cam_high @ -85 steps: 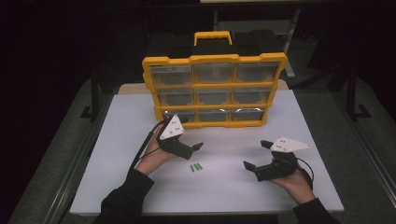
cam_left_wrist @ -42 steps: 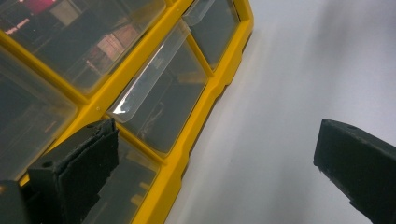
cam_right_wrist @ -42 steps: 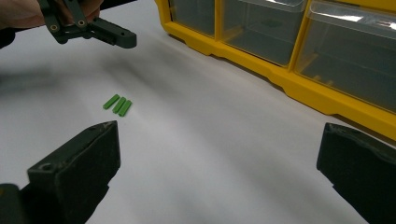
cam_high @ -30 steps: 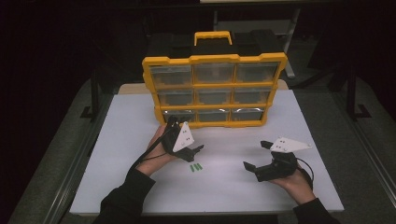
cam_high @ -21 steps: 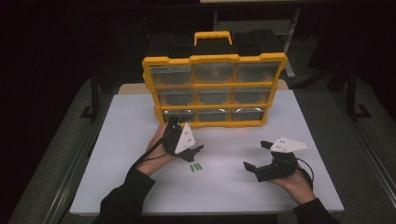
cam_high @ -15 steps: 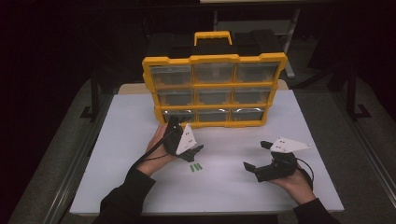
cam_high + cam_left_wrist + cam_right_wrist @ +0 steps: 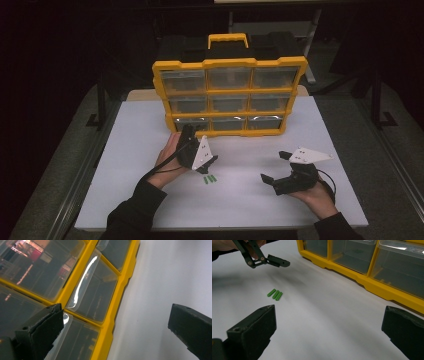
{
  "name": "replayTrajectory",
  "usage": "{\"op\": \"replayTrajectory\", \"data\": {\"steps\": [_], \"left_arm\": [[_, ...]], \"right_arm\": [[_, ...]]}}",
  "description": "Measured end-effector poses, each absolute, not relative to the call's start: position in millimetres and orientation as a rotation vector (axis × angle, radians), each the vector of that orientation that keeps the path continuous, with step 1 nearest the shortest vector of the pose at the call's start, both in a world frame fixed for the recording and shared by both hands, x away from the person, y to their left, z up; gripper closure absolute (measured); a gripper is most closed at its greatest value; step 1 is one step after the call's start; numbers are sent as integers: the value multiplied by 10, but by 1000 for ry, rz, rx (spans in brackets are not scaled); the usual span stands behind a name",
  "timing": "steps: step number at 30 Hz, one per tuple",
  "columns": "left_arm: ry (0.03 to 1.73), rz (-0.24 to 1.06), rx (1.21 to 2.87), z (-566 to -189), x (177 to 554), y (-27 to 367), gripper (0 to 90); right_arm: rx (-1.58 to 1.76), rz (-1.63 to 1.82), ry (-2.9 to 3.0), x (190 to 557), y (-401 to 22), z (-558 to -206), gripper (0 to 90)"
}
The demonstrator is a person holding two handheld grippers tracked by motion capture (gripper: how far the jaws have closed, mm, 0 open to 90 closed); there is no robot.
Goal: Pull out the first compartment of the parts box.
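Dark surroundings framed a white bench [image 7: 150, 130] carrying a yellow organizer [image 7: 230, 97]. Three green pegs [image 7: 210, 178] lay on the bench just before the left tool [image 7: 209, 161], whose jaws stood wide apart, empty, near the bottom-left drawer [image 7: 192, 124]. The right tool [image 7: 272, 167] rested open too. Probably reaching for that drawer; next, grip its lip squarely.

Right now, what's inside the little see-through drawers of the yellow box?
The clear drawers of the yellow box mostly look empty, though reflections hide parts. The three green sticks lie outside on the white table, near the left gripper.
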State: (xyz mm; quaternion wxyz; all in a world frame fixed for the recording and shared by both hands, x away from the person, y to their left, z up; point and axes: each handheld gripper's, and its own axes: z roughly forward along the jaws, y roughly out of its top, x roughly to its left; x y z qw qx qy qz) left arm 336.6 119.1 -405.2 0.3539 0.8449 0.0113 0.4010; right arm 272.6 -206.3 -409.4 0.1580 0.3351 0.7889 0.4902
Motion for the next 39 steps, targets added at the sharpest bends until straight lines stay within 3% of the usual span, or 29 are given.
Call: {"op": "replayTrajectory", "data": {"steps": [39], "left_arm": [[-189, 1495, 2213, -4136, 3259, 1067, 0]], "right_arm": [[956, 1410, 2251, 2728, -2056, -4129, 0]]}}
